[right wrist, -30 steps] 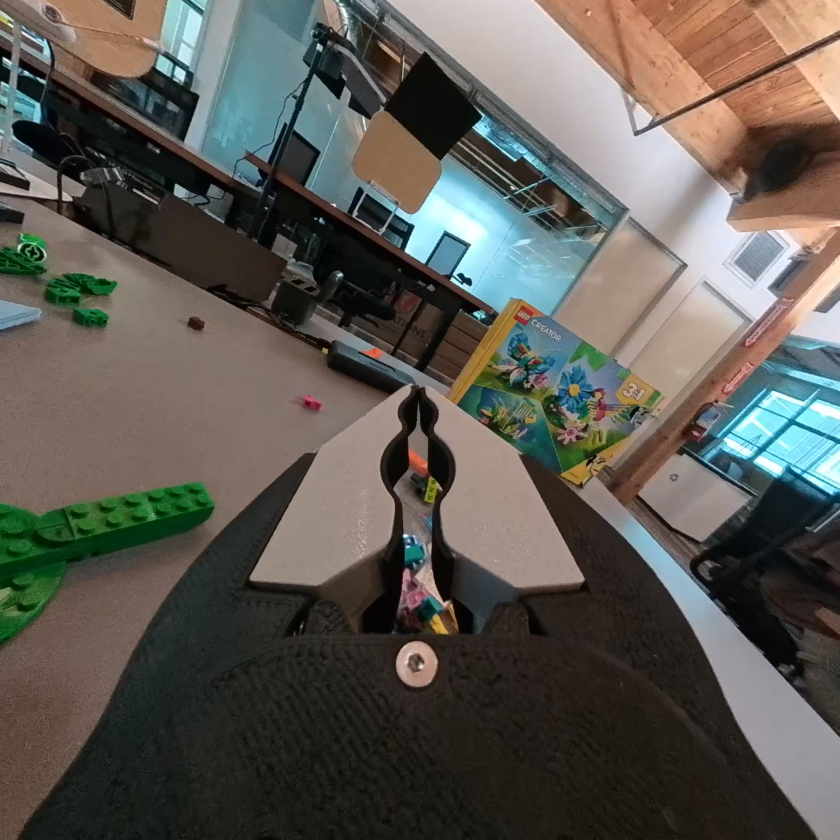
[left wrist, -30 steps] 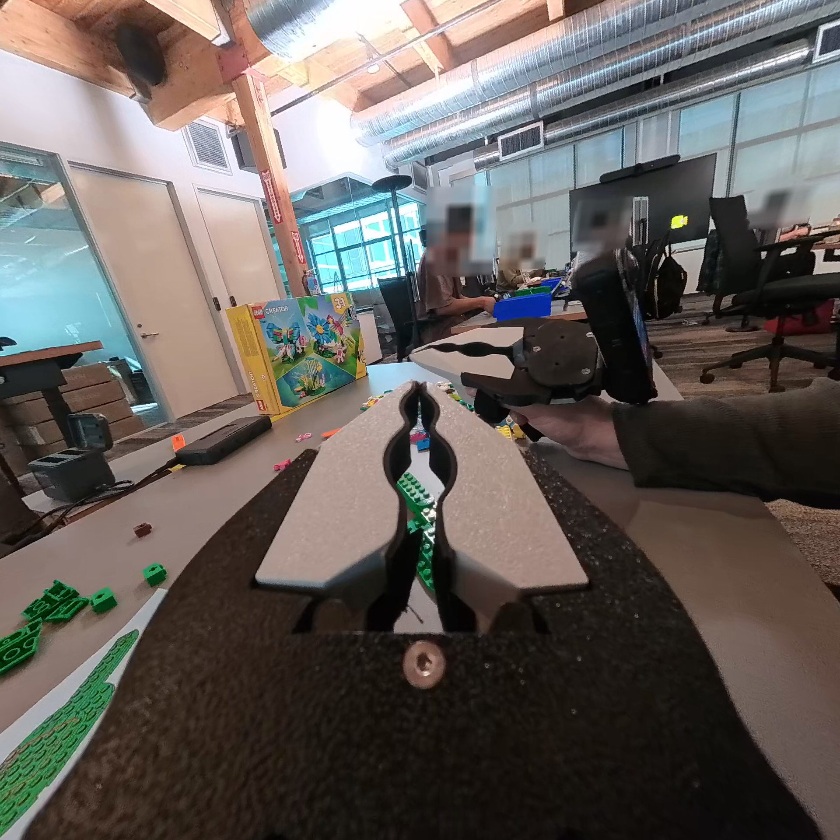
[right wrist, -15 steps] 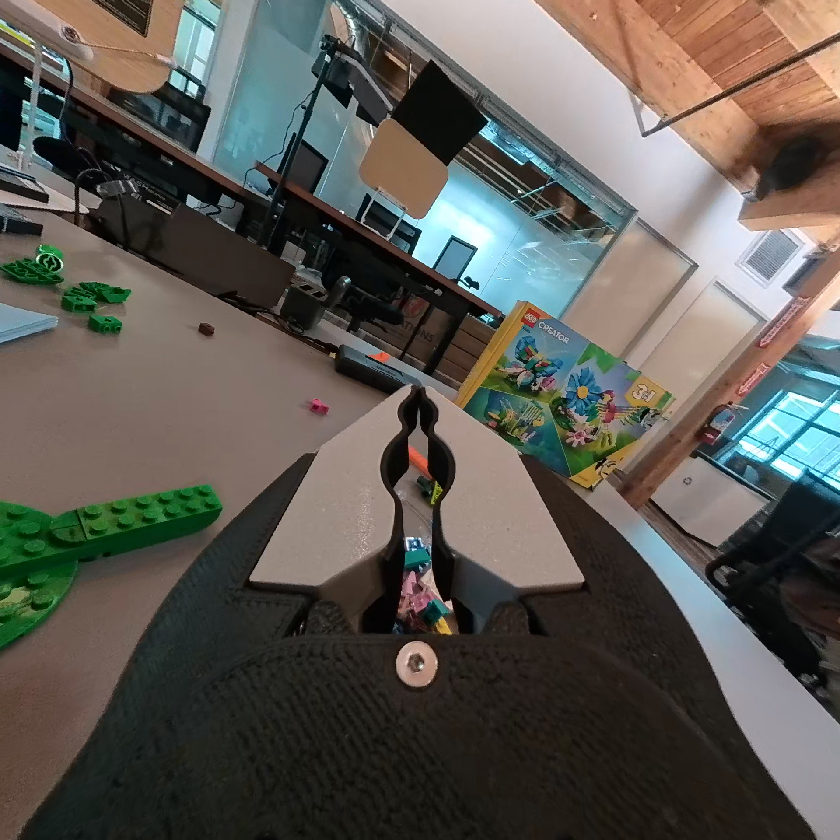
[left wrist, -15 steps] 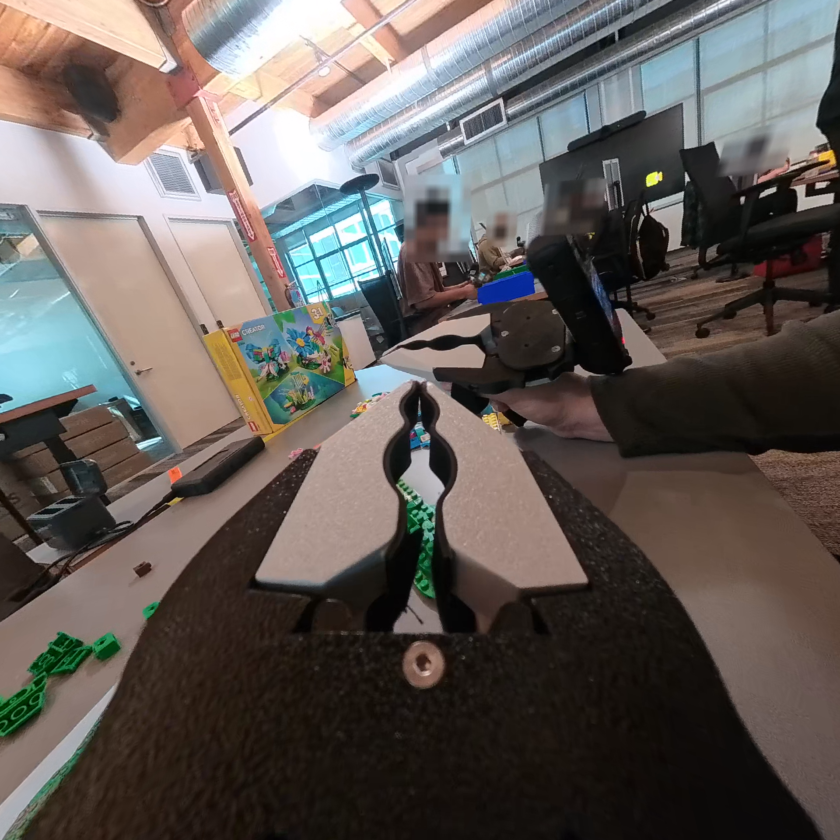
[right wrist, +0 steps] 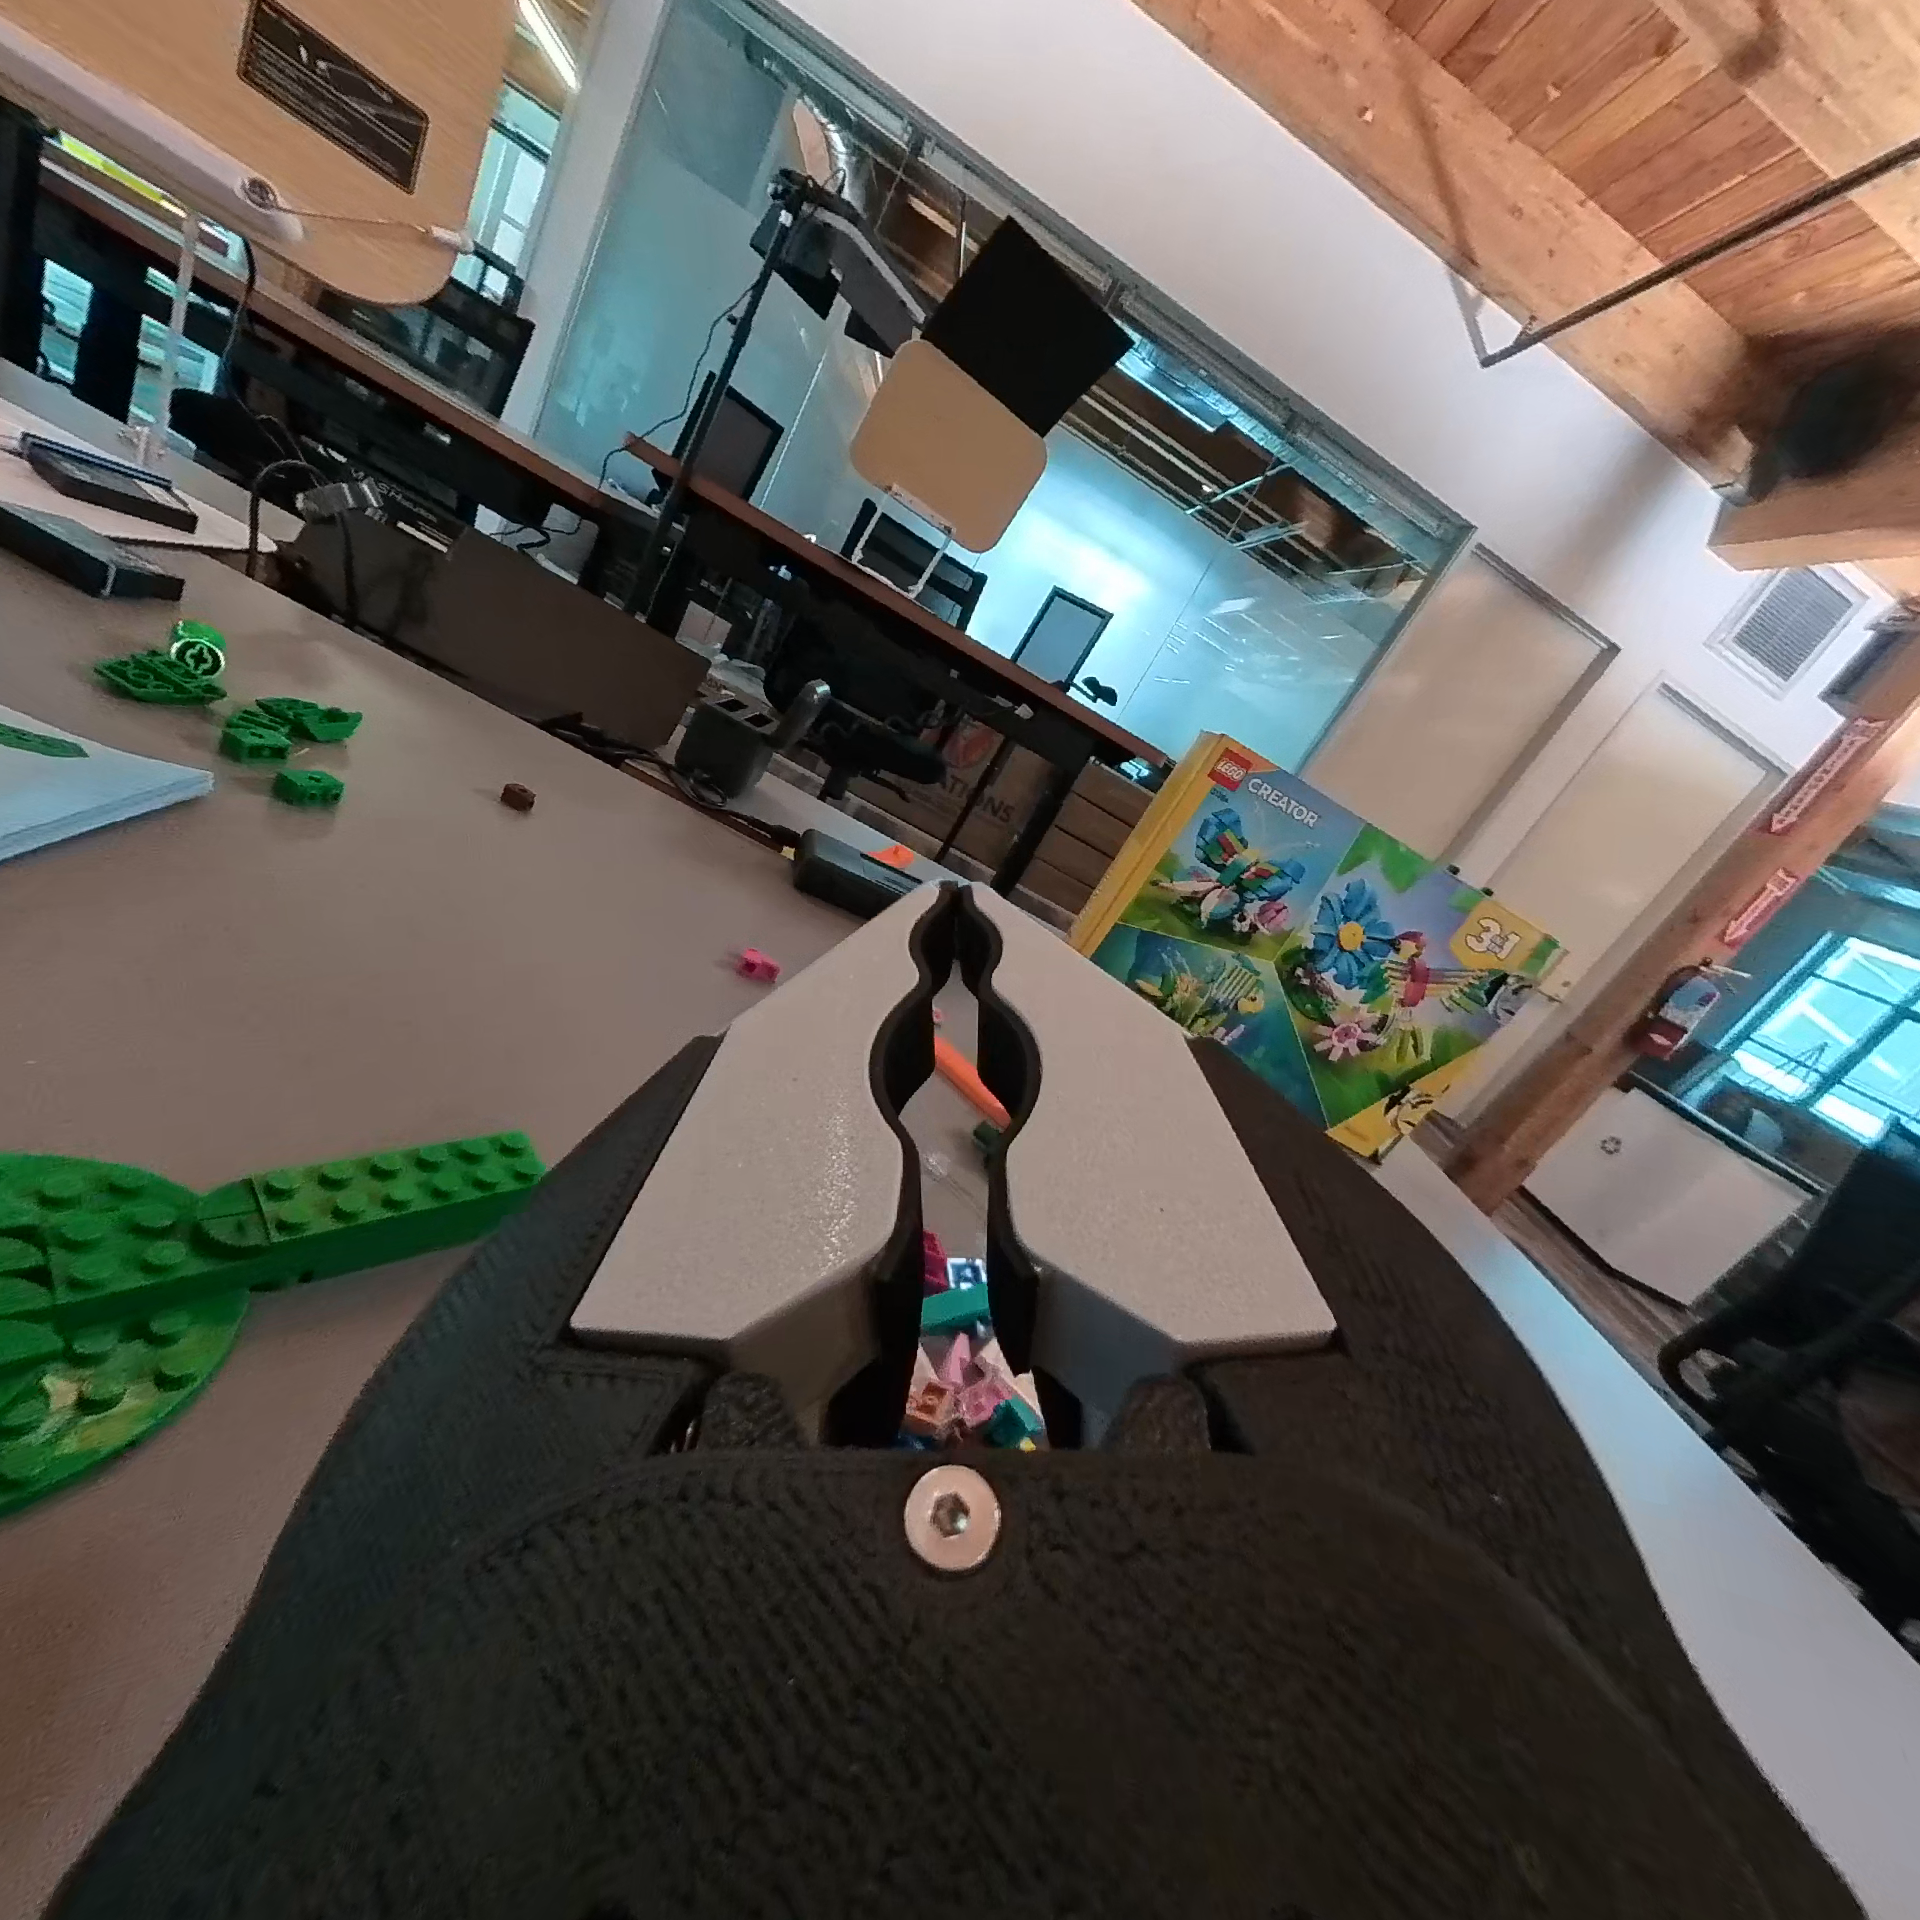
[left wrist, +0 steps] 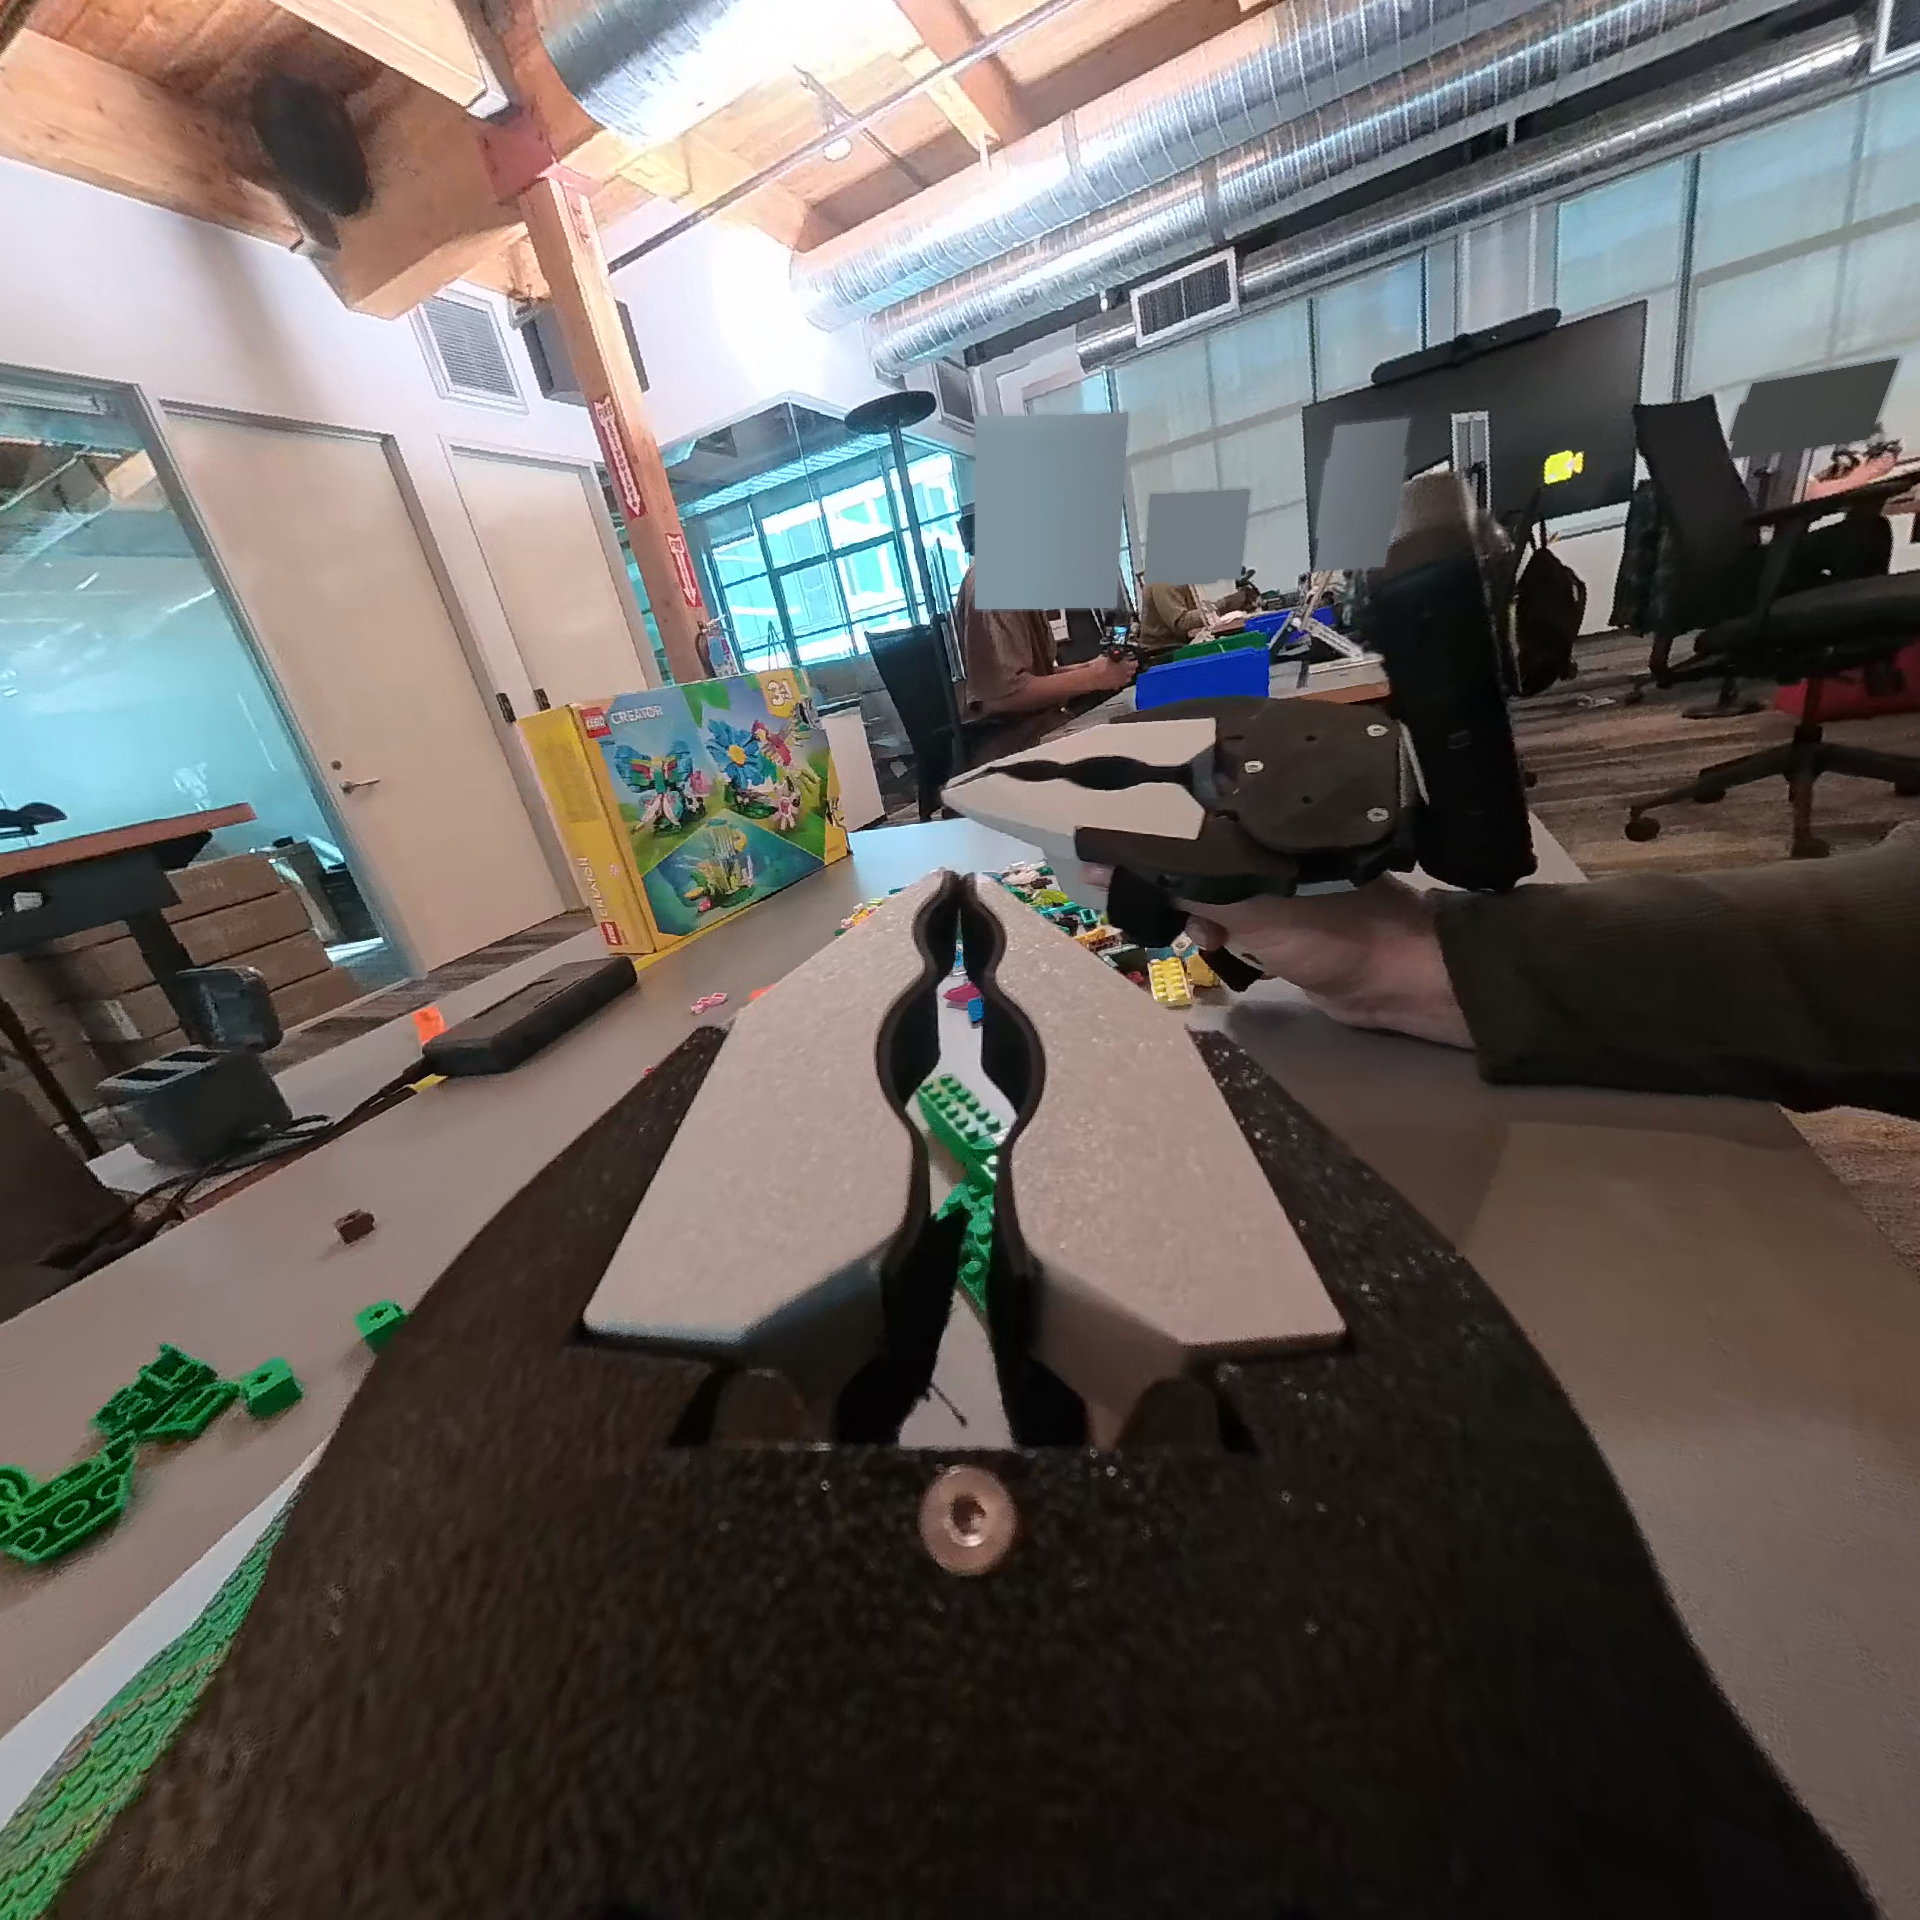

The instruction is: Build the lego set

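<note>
Little is built, we judge: one flat green studded lego base (right wrist: 156,1236) assembled, loose coloured bricks (left wrist: 1049,920) unplaced, both grippers' jaws pressed together, empty.

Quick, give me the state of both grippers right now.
Left gripper: jaws shut, holding nothing; the green lego assembly lies on the table beneath.
Right gripper: jaws shut, empty, over the loose lego pieces.
</note>
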